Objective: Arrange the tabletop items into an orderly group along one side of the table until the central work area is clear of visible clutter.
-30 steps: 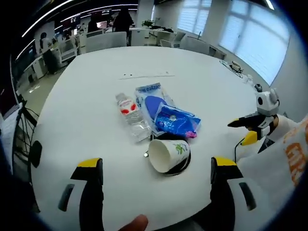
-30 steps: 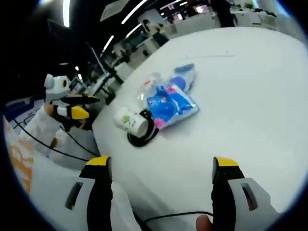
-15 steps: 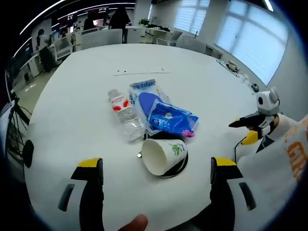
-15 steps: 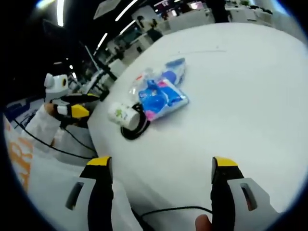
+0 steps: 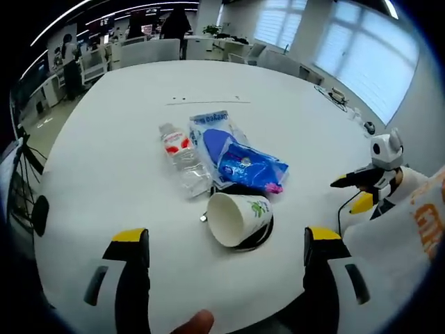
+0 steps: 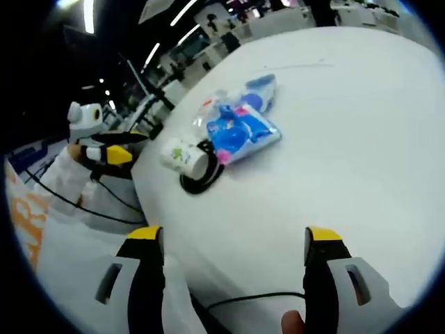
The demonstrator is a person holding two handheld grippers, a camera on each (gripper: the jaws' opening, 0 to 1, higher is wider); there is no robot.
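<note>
Near the table (image 5: 104, 139) edge closest to the person sits the clutter, all in one tight cluster: paper cup (image 5: 235, 218) tipped on its side, mouth toward the left gripper view, lying on a black ring-shaped thing (image 5: 261, 236), can't tell what it is. Just behind it a blue snack bag (image 5: 252, 169) overlaps a second blue-and-white packet (image 5: 214, 133), and a clear water bottle (image 5: 182, 156) lies flat, touching the packets on their far-left side. Same pile in the right gripper view: cup (image 6: 183, 156), ring (image 6: 201, 182), bag (image 6: 243, 133).

Left gripper (image 5: 226, 250) has jaws wide apart, empty, hovering short of the cup. Right gripper (image 6: 226, 247) also spread wide, empty, well away from the pile over bare table.

Risks, as judgement:
- Cup is light, round and on its side, so a nudge from one jaw likely rolls it toward the near edge and off.
- Squeezing the cup wall hard could crush it.
- Bottle lying down can roll if bumped while taking the bags.
- Bags are slick and overlapping, so pinching one may drag the other or slip out.
- Ring under the cup may snag or get dragged along.
- Cable (image 6: 243, 299) near the right gripper could catch on the table edge.
</note>
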